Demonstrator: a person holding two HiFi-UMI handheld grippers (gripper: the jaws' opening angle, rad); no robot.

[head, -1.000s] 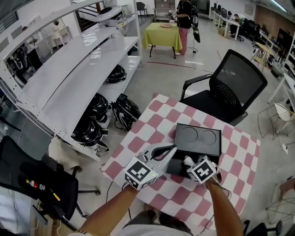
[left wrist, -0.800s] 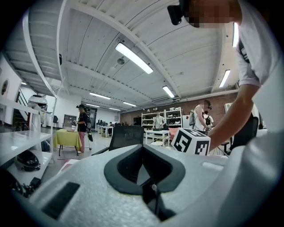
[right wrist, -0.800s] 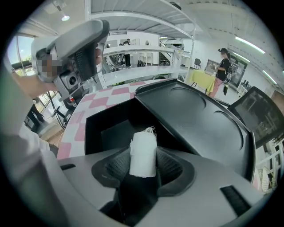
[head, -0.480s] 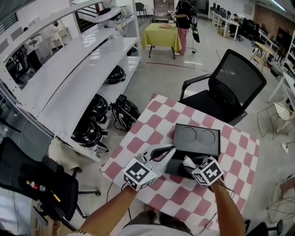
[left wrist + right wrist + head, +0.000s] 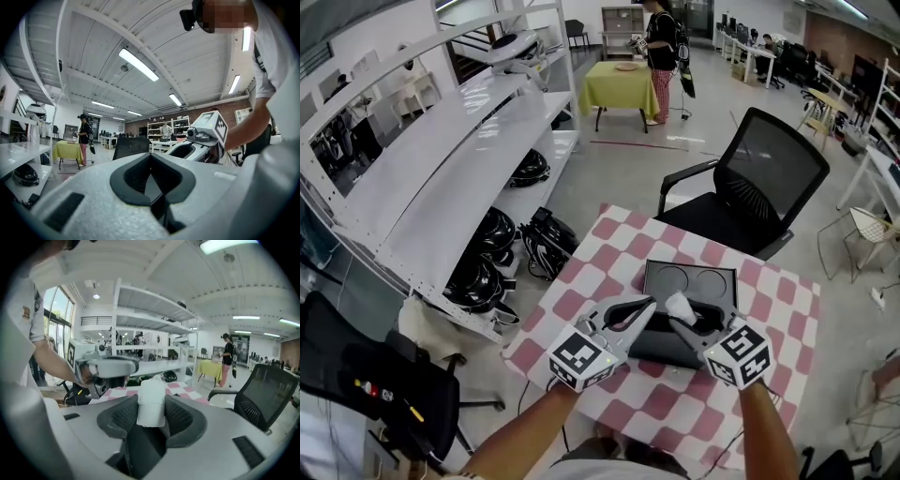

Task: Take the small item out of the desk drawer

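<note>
Fingers of the right gripper [image 5: 680,315] pinch a small white item [image 5: 151,404] over the black drawer unit [image 5: 689,281] on the checkered bench [image 5: 581,292]; the left gripper [image 5: 151,159] has its fingers pressed together, empty.

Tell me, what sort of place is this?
Likely a lab or workshop-style office: long white shelving holding black gear, a mesh office chair, and rows of desks at the far end.

Drawer box [image 5: 689,281] on table [image 5: 609,246], chair [image 5: 780,167] behind
</note>
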